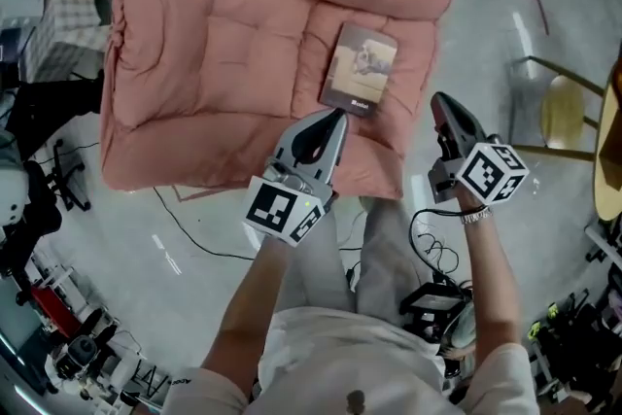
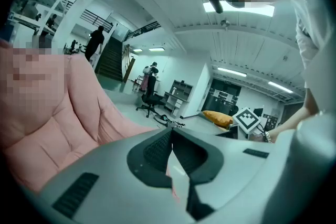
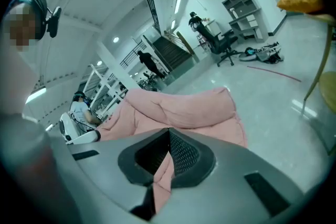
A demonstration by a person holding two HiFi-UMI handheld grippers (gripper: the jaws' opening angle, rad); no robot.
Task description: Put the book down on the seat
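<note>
The book, brown-covered with a dark lower band, lies flat on the right part of the big pink cushioned seat, free of both grippers. My left gripper hangs just below the book's near edge, its jaws shut and empty. The right gripper is off the seat's right edge over the floor, jaws shut with nothing between them. In the left gripper view the left gripper has its tips together, with the pink seat to its left. In the right gripper view the right gripper points over the seat.
A yellow chair with a metal frame stands on the floor to the right. Cables and a black device lie by my legs. Cluttered gear lines the left side. People and office chairs show far off in the hall.
</note>
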